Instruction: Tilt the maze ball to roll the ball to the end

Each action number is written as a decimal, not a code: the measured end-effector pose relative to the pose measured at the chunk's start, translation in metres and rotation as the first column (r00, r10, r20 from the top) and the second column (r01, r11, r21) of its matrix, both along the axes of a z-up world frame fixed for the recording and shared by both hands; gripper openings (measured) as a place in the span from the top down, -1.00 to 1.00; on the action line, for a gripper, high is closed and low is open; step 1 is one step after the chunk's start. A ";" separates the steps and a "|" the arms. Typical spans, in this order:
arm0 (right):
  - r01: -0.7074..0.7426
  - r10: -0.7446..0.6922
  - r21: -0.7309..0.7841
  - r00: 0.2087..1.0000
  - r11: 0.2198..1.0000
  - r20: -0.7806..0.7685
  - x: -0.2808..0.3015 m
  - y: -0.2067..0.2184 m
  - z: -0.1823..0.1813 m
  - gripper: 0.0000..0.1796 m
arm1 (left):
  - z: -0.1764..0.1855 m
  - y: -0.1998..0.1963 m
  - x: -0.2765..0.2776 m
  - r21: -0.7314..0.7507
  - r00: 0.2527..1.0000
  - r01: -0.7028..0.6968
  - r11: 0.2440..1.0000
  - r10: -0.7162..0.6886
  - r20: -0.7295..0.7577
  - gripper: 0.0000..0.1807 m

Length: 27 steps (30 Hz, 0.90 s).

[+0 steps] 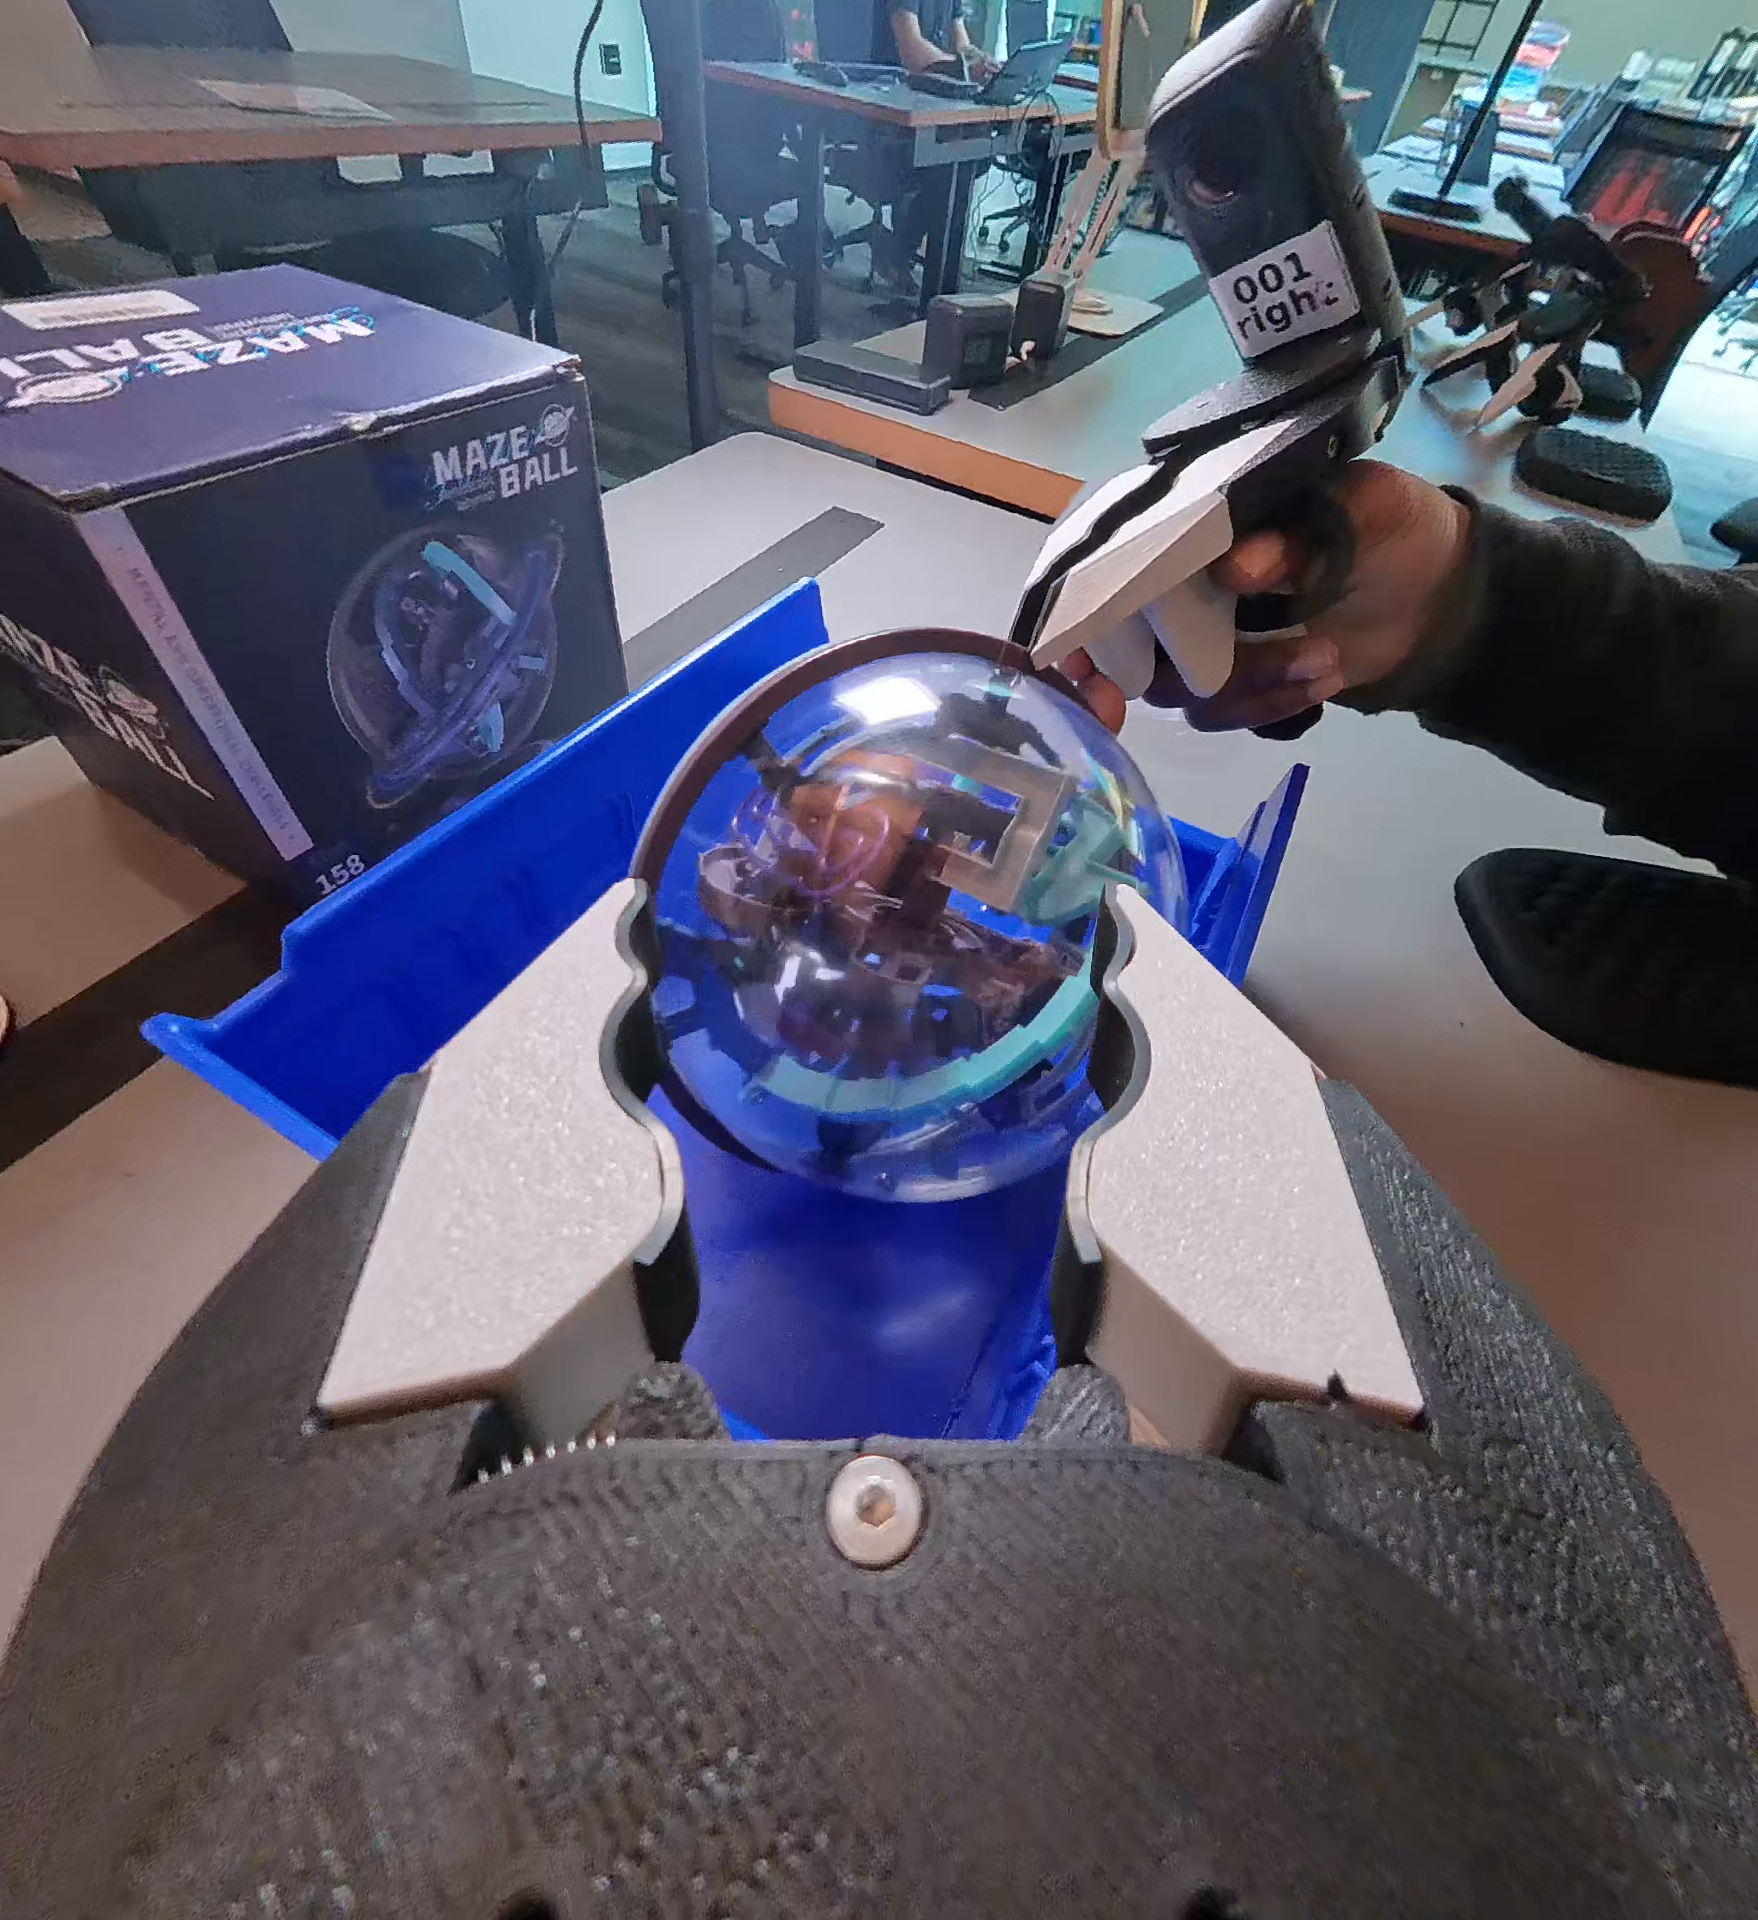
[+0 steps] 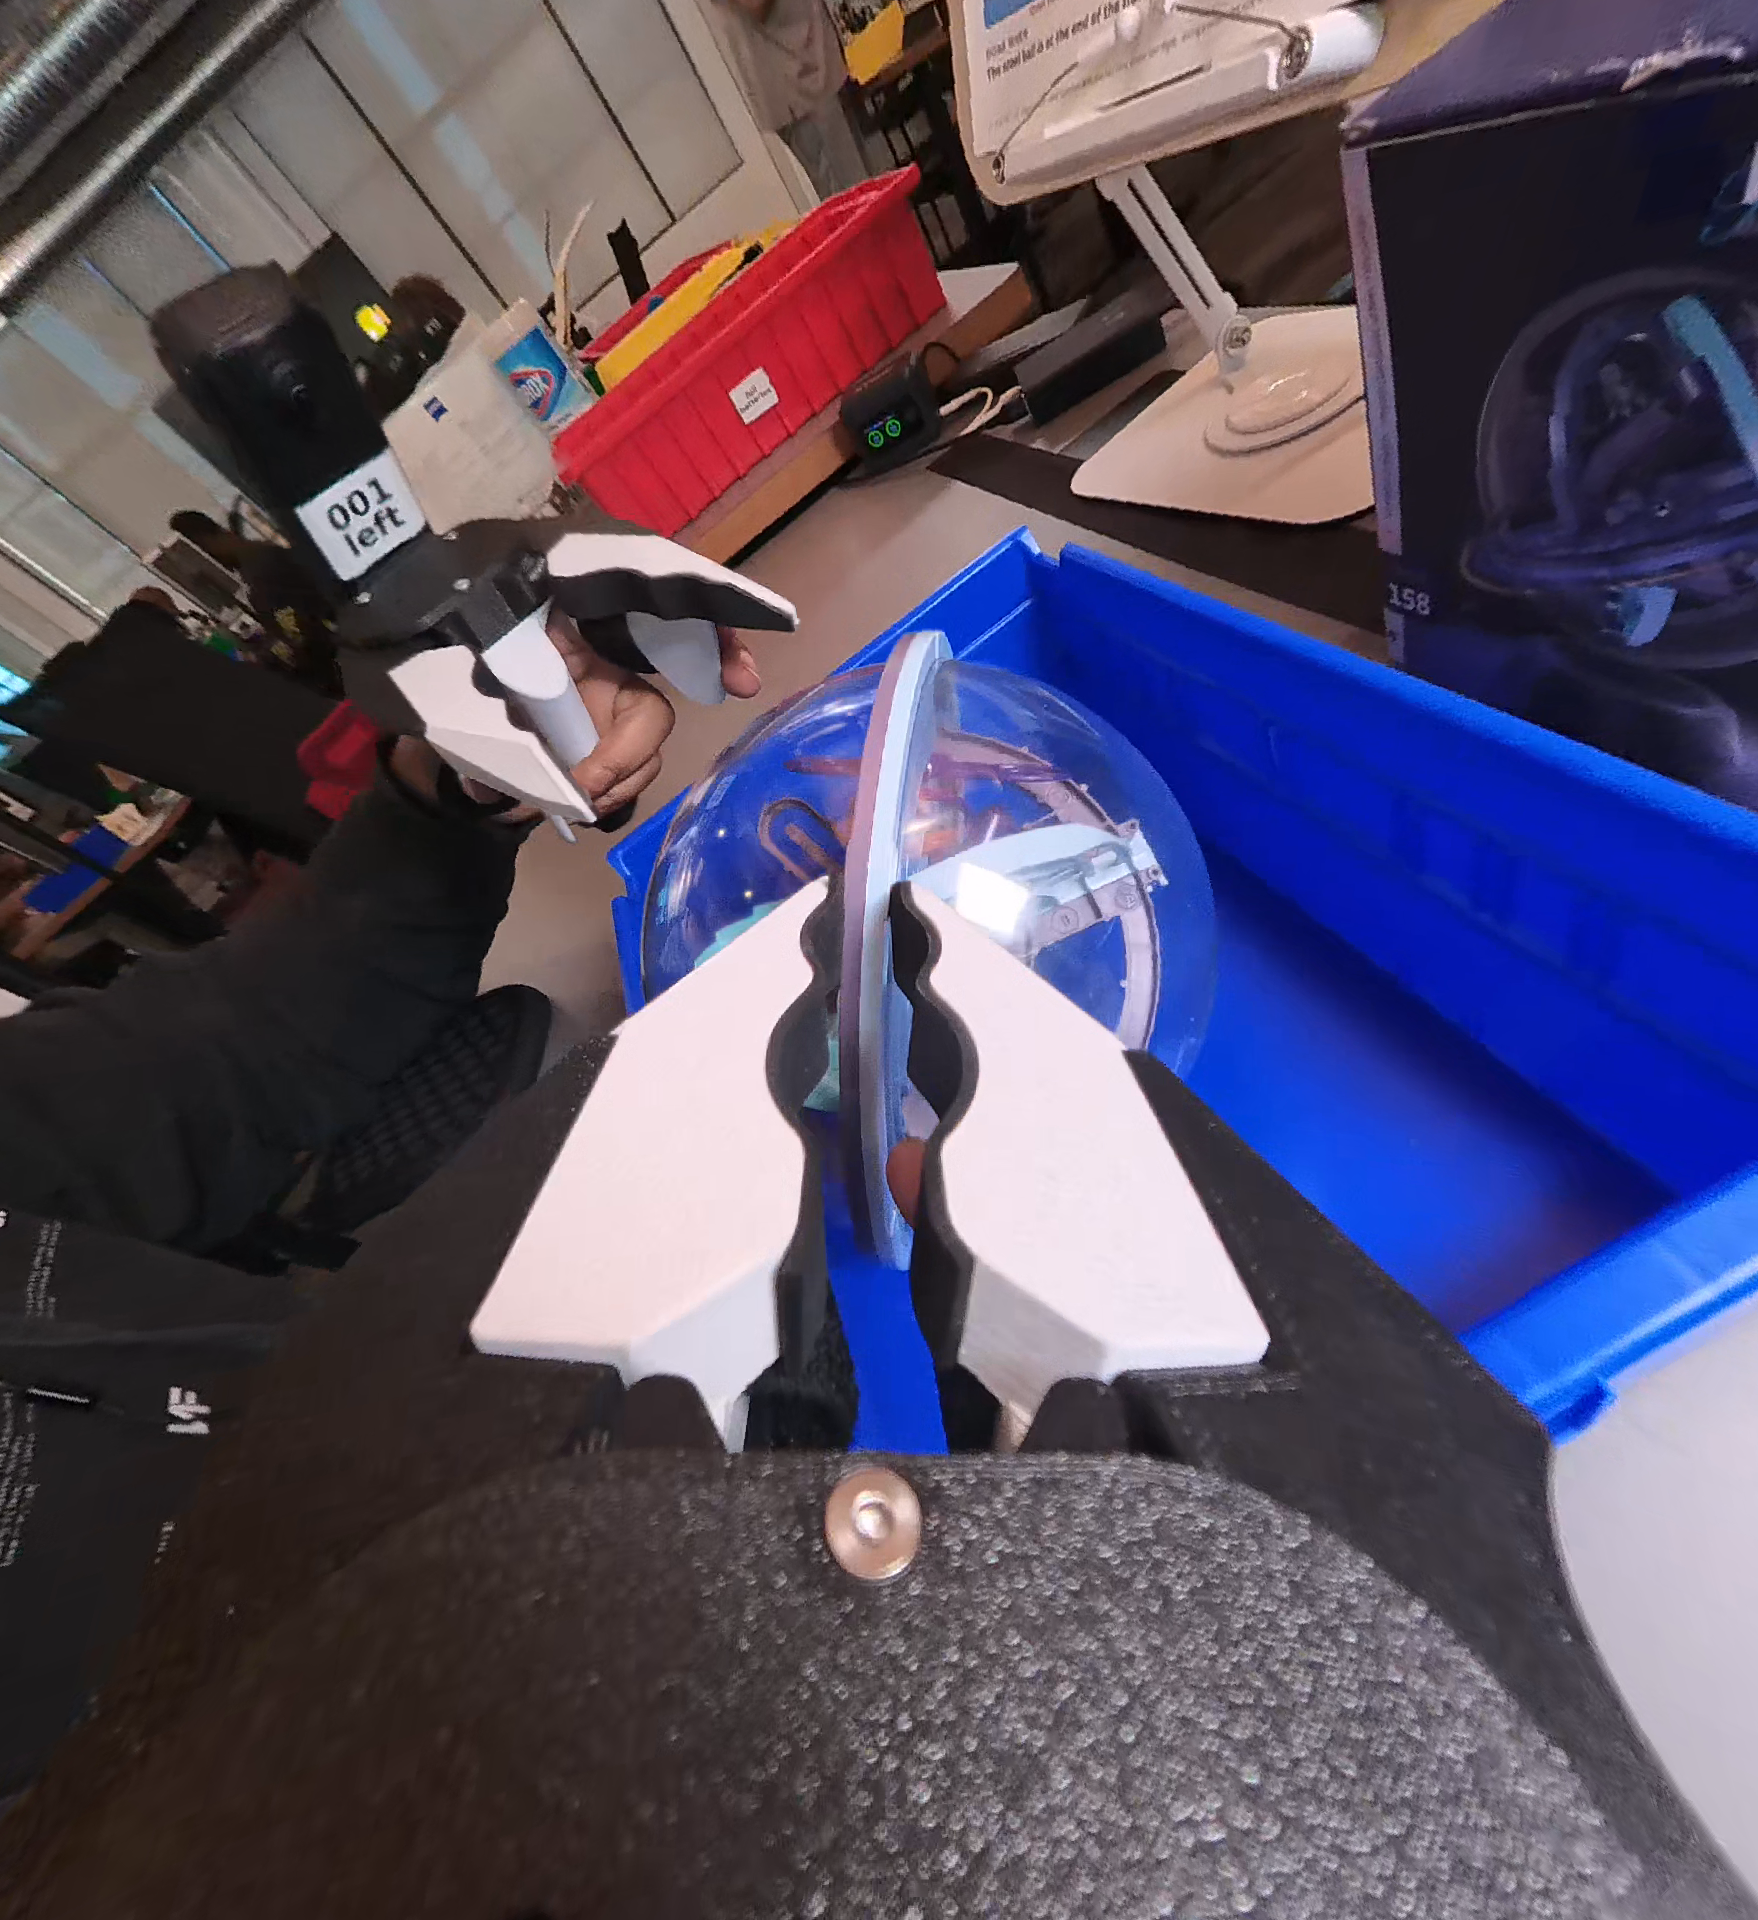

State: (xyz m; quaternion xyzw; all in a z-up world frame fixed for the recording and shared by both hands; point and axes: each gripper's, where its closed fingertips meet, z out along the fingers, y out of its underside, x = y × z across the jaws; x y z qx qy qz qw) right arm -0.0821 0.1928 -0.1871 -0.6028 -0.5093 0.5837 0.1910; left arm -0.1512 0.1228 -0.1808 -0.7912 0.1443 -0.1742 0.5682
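The maze ball [image 2: 916, 894] is seen inside a blue bin [image 2: 1477, 790], its flat rim ring clamped between the right gripper [image 2: 864, 904] fingers. Beyond it, the left gripper [image 2: 683, 717] is held with jaws apart, short of the sphere. A dark printed box [image 1: 262, 561] is set behind the bin.

Maze ball [image 1: 906, 935] in bin [image 1: 501, 883], box [image 1: 262, 561] behind.
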 end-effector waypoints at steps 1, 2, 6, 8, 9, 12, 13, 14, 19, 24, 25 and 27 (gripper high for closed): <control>0.001 -0.001 0.022 1.000 1.000 0.001 0.000 0.001 0.003 0.92 | -0.002 0.000 -0.003 -0.007 1.000 -0.002 1.000 0.002 0.017 0.08; 0.003 -0.003 0.047 1.000 0.999 0.003 -0.001 0.002 0.005 0.92 | -0.004 -0.001 -0.005 -0.017 0.999 -0.004 1.000 0.004 0.036 0.07; -0.011 0.008 0.159 1.000 0.987 0.015 -0.007 -0.002 0.020 0.92 | -0.008 -0.002 -0.009 -0.041 0.993 0.013 0.999 -0.008 0.119 0.04; -0.015 0.015 0.190 1.000 0.982 0.001 -0.009 -0.005 0.033 0.93 | -0.008 -0.004 -0.008 -0.042 0.990 0.026 0.999 -0.020 0.140 0.01; -0.016 0.019 0.201 1.000 0.980 -0.017 -0.010 -0.006 0.041 0.93 | -0.008 -0.005 -0.007 -0.040 0.988 0.034 0.999 -0.028 0.149 0.00; -0.003 0.027 0.199 0.993 0.980 -0.118 -0.007 -0.011 0.079 0.93 | -0.004 -0.010 -0.006 -0.020 0.982 0.053 0.998 -0.049 0.185 -0.04; 0.007 0.025 0.190 0.986 0.982 -0.166 -0.004 -0.012 0.094 0.93 | 0.001 -0.012 -0.006 0.001 0.974 0.067 0.998 -0.065 0.219 -0.07; 0.020 0.019 0.176 0.976 0.984 -0.218 0.000 -0.013 0.109 0.93 | 0.007 -0.015 -0.006 0.021 0.962 0.077 0.997 -0.080 0.260 -0.07; 0.041 -0.037 -0.002 0.870 0.999 -0.492 0.032 -0.012 0.178 0.93 | 0.044 -0.032 -0.004 0.164 0.837 0.160 0.973 -0.222 0.500 0.04; -0.023 -0.098 -0.183 0.775 0.983 -0.625 0.052 -0.013 0.185 0.93 | 0.089 -0.048 0.047 0.314 0.765 0.268 0.911 -0.399 0.506 0.42; -0.038 -0.110 -0.216 0.767 0.976 -0.632 0.054 -0.011 0.182 0.93 | 0.091 -0.045 0.049 0.293 0.796 0.239 0.926 -0.360 0.487 0.47; -0.050 -0.136 -0.266 0.761 0.963 -0.635 0.057 -0.005 0.178 0.92 | 0.088 -0.040 0.051 0.271 0.854 0.207 0.940 -0.309 0.419 0.69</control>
